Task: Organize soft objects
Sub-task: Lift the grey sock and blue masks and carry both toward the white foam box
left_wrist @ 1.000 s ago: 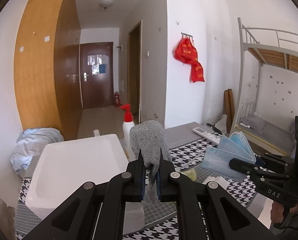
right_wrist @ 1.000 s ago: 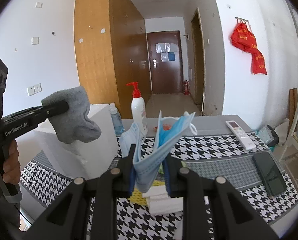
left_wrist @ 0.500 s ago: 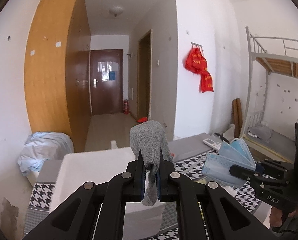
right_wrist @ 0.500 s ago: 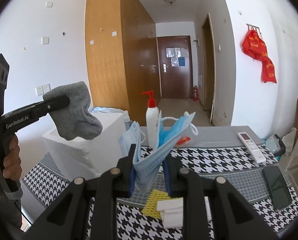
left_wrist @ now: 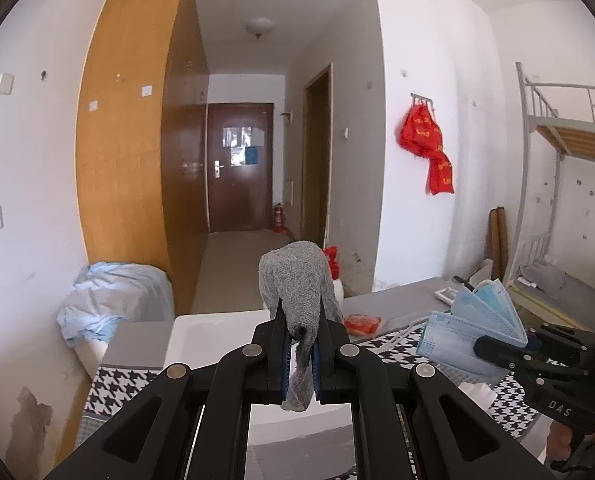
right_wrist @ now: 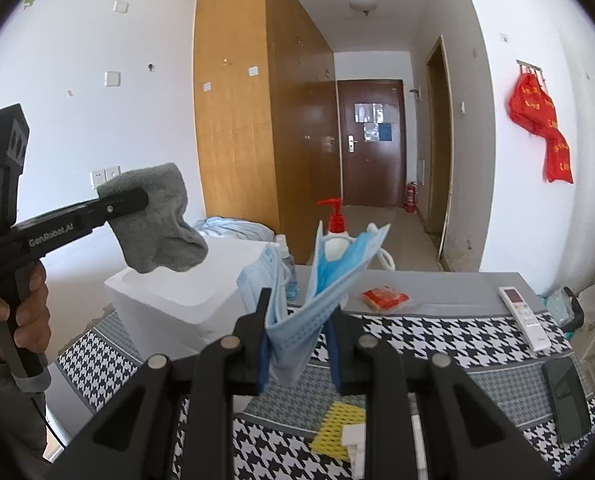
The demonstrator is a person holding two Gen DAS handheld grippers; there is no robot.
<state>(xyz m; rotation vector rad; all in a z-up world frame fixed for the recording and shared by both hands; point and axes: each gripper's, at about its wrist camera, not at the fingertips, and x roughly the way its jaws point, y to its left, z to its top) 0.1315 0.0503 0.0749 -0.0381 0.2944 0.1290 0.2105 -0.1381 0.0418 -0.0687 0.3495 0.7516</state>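
Left wrist view: the left tool [left_wrist: 300, 350] was clamped on a grey sock [left_wrist: 297, 292], held above the counter [left_wrist: 381, 312]; the right tool [right_wrist: 299, 342] gripped blue masks [right_wrist: 321, 276]. Both were probably best carried level over the white foam box [right_wrist: 185, 292].

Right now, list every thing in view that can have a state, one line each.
left gripper: shut on the grey sock
grey sock: held in the air, hanging limp
right gripper: shut on the blue face masks
blue face masks: held up, fanned out
white foam box: on the table, no lid seen
brown door: closed
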